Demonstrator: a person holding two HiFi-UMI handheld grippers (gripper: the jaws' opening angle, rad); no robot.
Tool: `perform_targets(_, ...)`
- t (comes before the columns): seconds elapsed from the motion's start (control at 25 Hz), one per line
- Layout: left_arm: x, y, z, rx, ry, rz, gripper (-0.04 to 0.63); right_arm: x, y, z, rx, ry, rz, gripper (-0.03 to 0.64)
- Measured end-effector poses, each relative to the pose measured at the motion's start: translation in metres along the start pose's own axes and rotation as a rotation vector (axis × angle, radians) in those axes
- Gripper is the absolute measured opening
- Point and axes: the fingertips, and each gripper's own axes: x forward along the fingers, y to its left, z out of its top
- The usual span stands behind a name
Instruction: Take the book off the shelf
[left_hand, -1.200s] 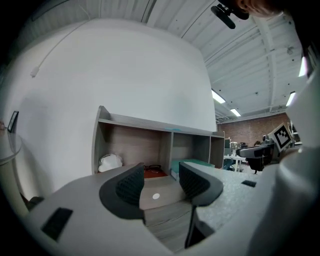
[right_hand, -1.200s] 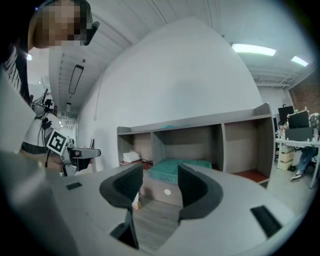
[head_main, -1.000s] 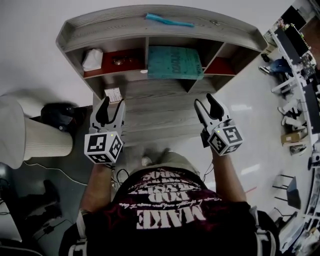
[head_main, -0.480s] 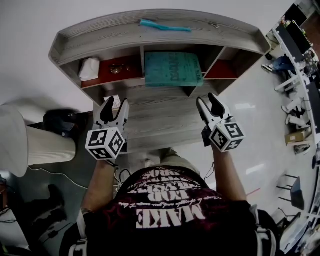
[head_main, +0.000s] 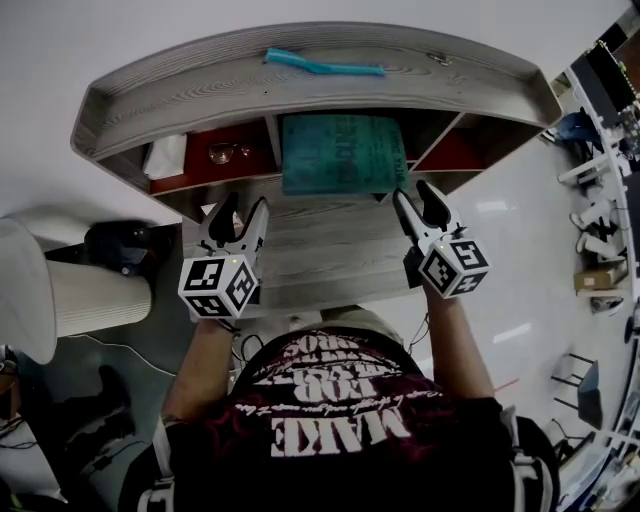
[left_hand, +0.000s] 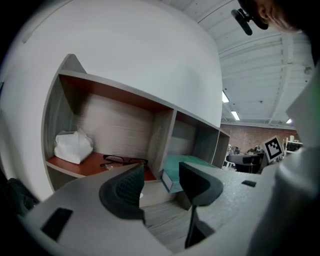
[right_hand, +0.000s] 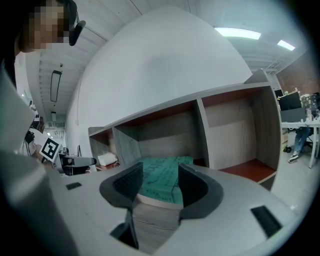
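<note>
Head view first: the grey wood-grain shelf (head_main: 300, 90) fills the 12 o'clock side, standing against a white wall. The teal book (head_main: 330, 152) lies flat, cover up, in the middle compartment, with its near edge at the front of that compartment. Nothing is touching it.

The left hand-held gripper (head_main: 243, 205) sits at about 10 o'clock from the middle of the view and is released, with its jaws standing apart. In its own view there is only air between the dark ribbed pads. Beyond them at 12 o'clock is a corner of the book, beside the upright divider (left_hand: 161, 145).

The right hand-held gripper (head_main: 415, 193) sits at about 2 o'clock, also released and gripping nothing. In the right gripper view the book is framed squarely in the gap between the pads, but it is apart from them, back in its compartment. Both grippers point towards the shelf, one on each side of the book, above the wood-grain board (head_main: 320, 250) that runs below the compartments.

In the left compartment, with its red floor, a pair of glasses (head_main: 222, 152) lies at 11 o'clock with a crumpled white bundle (head_main: 138, 157) to its 9 o'clock. On the shelf's top, at 12 o'clock, lies a slim turquoise stick (head_main: 322, 66). The right compartment also has a red floor.

The person (head_main: 340, 420) in a dark printed shirt is at 6 o'clock, and a pale cylinder (head_main: 95, 297) stands on the floor at 9 o'clock.
</note>
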Motion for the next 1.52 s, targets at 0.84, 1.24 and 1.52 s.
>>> perform_targets(0.84,0.102,-0.027,-0.052,-0.236,0.185,-0.116,0.234,0.069,-0.048,-0.046,0.172,0.129,0.105,0.245)
perform_targets(1.24,0.075,-0.054,-0.056,-0.138,0.191,-0.116,0.233,0.04,-0.032,-0.04,0.14,0.091,0.083,0.253)
perform_targets(1.52,0.036,-0.079,-0.083,-0.053,0.222,-0.126,0.233,-0.002,-0.022,-0.057,0.155,0.072,0.018,0.239)
